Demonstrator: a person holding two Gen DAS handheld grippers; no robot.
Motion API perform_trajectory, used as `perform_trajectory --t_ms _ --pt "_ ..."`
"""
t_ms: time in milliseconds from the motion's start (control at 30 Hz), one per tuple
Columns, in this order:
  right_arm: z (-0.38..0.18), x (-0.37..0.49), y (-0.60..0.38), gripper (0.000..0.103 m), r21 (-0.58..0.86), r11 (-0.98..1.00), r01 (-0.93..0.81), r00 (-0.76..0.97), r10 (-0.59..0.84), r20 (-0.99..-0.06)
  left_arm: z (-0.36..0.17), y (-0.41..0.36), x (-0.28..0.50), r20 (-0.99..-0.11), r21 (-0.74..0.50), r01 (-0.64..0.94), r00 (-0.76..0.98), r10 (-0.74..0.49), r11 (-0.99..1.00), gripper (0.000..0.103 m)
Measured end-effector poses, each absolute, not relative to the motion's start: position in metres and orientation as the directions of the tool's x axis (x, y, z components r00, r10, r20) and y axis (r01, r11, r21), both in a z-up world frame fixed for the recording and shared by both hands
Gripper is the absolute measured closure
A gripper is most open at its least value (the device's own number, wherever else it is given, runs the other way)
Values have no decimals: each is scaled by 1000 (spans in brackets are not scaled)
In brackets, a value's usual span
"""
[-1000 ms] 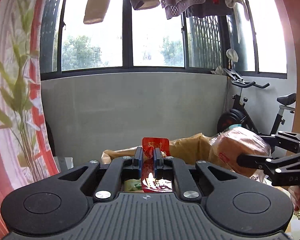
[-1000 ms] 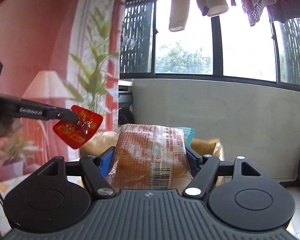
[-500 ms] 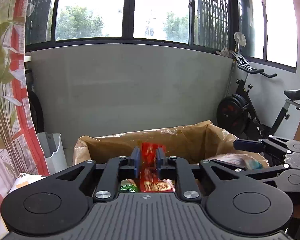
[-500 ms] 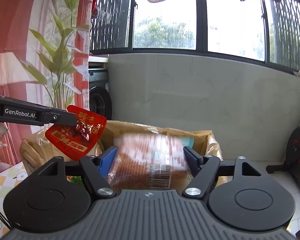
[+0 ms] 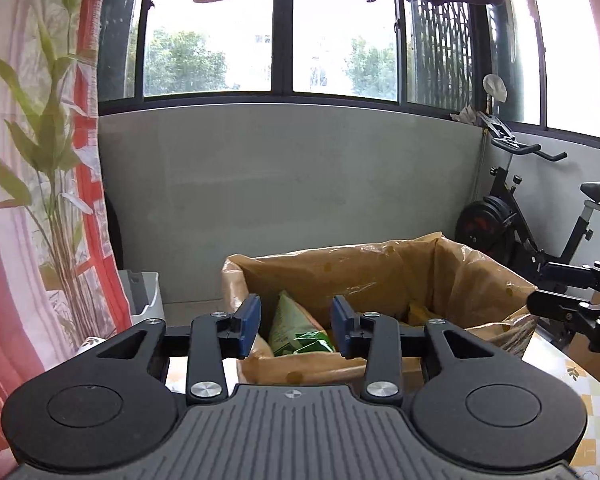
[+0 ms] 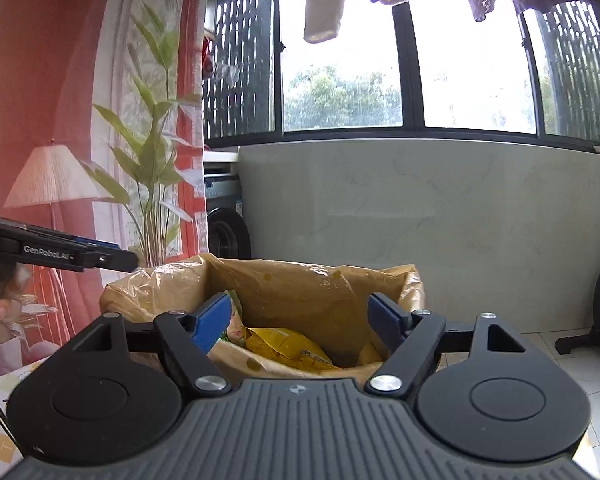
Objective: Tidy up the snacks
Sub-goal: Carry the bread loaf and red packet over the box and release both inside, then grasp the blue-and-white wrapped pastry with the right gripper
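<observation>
Your left gripper point(image 5: 296, 326) has just been opening and its red packet is gone; your right gripper point(image 6: 300, 322) gapes empty too. Both snacks have presumably dropped into the lined box point(image 5: 380, 268), beside the green bag point(image 5: 300, 328) and yellow bag point(image 6: 288, 346), so fetch more.

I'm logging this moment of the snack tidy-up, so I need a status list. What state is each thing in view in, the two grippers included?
left gripper: open, nothing between the pads; jaws just opened.
right gripper: open wide, empty; jaws just opened a little further.
lined box: open-topped, brown liner folded over the rim.
green snack bag: lying inside the box, tilted.
yellow snack bag: lying inside the box.
</observation>
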State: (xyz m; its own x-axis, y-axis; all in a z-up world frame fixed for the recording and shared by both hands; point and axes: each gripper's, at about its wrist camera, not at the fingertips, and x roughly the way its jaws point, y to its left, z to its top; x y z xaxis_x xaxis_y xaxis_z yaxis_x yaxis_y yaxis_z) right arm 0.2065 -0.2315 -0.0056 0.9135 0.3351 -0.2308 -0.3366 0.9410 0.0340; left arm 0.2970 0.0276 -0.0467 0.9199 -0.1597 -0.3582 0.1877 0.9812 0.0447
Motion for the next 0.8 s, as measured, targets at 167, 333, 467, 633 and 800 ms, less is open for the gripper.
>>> perform_trajectory --t_ms 167,333,467,633,800 --pt "-24 179 -243 34 19 949 -316 921 311 -236 -58 50 275 -348 21 115 932 -101 993 62" --pt "-51 163 -251 35 33 963 -269 923 267 -278 -77 63 265 -376 -8 82 923 -79 997 63" --pt "-81 160 -251 35 60 969 -238 904 244 -350 -94 64 259 -403 -4 75 912 -70 997 63" --pt "-118 156 -244 35 107 974 -198 856 225 -466 -116 57 252 -428 19 72 902 -57 997 62" --pt "-137 145 -244 35 216 966 -145 806 242 -541 -131 51 246 -455 21 100 887 -80 995 62"
